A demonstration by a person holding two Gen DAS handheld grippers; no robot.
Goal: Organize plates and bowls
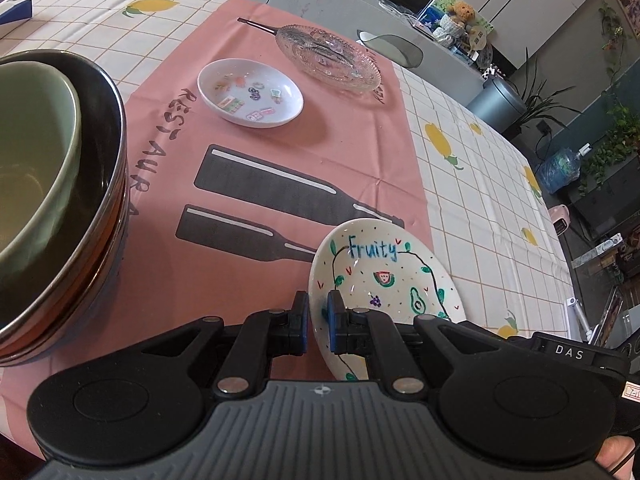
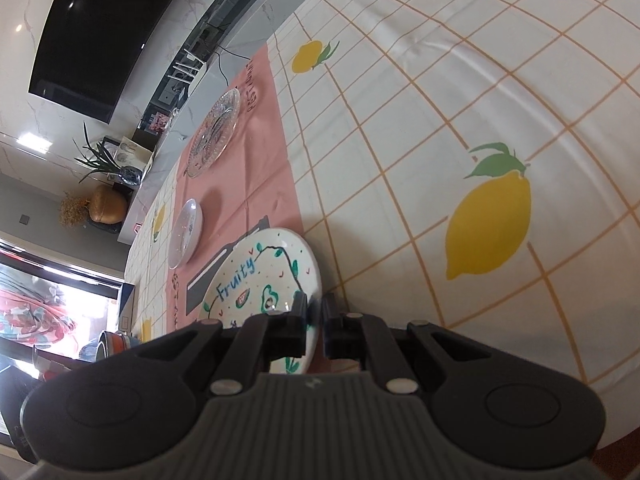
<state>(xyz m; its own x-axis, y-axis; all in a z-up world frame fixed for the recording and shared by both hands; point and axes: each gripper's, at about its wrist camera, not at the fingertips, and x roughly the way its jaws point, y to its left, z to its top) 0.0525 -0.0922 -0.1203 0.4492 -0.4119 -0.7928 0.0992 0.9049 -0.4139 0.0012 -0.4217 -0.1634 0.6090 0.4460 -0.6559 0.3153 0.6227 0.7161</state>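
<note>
A white plate painted "Fruity" point(image 1: 384, 276) is tilted above the pink placemat. My left gripper point(image 1: 318, 312) is shut on its left rim. My right gripper point(image 2: 314, 312) is shut on the opposite rim of the same plate point(image 2: 260, 276). A small white dish with stickers point(image 1: 251, 93) and a clear glass plate point(image 1: 328, 58) lie farther back on the placemat; both also show in the right wrist view, the dish point(image 2: 185, 233) and the glass plate point(image 2: 215, 132). A stack of bowls, green inside dark steel point(image 1: 60, 184), stands at the left.
The pink placemat point(image 1: 248, 176) lies on a lemon-print tablecloth point(image 2: 460, 140). A blue box point(image 1: 16, 10) sits at the far left corner. Beyond the table's far edge are a grey chair point(image 1: 394, 46) and a counter.
</note>
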